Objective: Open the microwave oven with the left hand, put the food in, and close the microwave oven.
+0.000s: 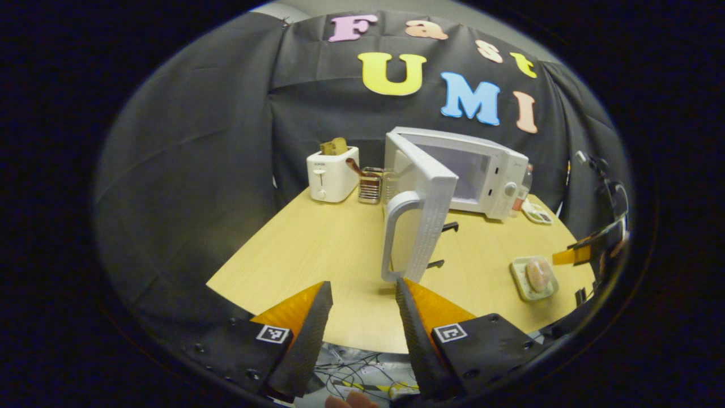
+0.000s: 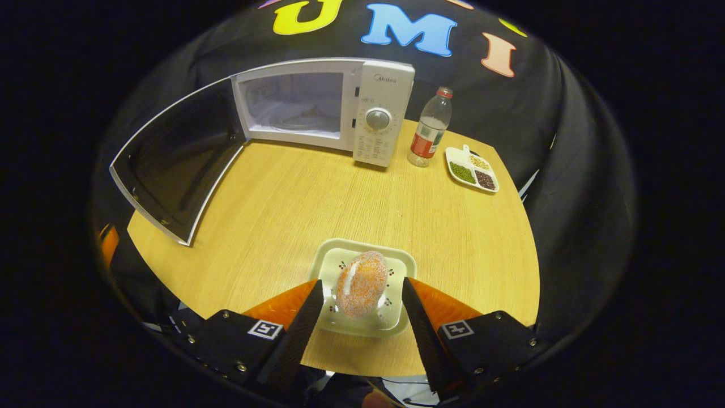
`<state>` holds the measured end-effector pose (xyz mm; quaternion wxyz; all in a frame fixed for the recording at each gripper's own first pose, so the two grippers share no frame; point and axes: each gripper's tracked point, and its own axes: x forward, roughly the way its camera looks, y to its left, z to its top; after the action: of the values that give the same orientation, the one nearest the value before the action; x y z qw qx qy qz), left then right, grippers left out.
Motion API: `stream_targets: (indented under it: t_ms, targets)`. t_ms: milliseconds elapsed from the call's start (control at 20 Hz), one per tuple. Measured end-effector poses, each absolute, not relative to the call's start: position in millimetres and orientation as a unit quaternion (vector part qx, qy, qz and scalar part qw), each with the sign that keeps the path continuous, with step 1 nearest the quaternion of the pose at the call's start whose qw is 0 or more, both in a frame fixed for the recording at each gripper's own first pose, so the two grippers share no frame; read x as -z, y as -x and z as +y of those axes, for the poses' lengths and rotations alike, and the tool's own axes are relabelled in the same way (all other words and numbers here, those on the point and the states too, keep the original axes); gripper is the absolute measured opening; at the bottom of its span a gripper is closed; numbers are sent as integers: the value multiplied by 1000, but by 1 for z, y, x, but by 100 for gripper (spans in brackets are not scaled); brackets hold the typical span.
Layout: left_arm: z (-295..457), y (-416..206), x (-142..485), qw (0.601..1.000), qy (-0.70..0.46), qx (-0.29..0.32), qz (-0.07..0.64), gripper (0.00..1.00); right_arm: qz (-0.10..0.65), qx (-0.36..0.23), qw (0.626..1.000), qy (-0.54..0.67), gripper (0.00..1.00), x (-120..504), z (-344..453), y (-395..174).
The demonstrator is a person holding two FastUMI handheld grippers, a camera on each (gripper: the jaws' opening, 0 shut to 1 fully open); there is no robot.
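In the left gripper view we are holding our left gripper point(image 1: 362, 297) low at the bottom centre of the frame, its jaws spread wide with nothing between them. Just above the right finger, the microwave door point(image 1: 427, 218) is standing swung wide open, its handle point(image 1: 395, 235) facing us. The microwave point(image 1: 487, 178) itself is sitting behind it in the upper middle of the frame on the counter point(image 1: 317, 249). To its left a toaster point(image 1: 332, 173) is standing with bread in its slot, and a small rack point(image 1: 371, 185) is sitting between the two. At the right of the frame the food point(image 1: 538, 273) is lying on its plate point(image 1: 522, 282).

In the right gripper view we are keeping our right gripper point(image 2: 362, 297) at the bottom centre, its jaws open wide on either side of the plate; whether they are touching it we cannot tell. The food, a sugared bun, is resting on the plate just ahead. The microwave is standing open at the top, its door reaching into the left of the frame. A bottle point(image 2: 430, 133) and a divided dish point(image 2: 472, 169) are sitting at the upper right.
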<state>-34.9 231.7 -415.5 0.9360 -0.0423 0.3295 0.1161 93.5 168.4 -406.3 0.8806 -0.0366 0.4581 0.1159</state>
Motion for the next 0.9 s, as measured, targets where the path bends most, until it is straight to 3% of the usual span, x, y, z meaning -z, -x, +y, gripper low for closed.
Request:
stream_targets:
  t_ms: [300,500,700,750,800,900]
  targets:
    - [174,61,357,919,80,-205,328,77,513,-135,848,-3,87,460,174,-100]
    - [147,73,318,912,-21,-242,332,77,529,-129,839,-10,89,484,172,-102]
    - [97,70,290,916,-86,-214,327,78,520,-143,842,-2,89,486,172,-105]
    - [86,69,287,921,-82,-203,322,82,525,-143,839,0,85,490,172,-104]
    - [74,69,285,924,-76,-196,319,77,522,-146,840,-3,81,480,171,-103]
    - [68,69,275,930,-69,-190,306,87,527,-154,835,-9,77,483,171,-105]
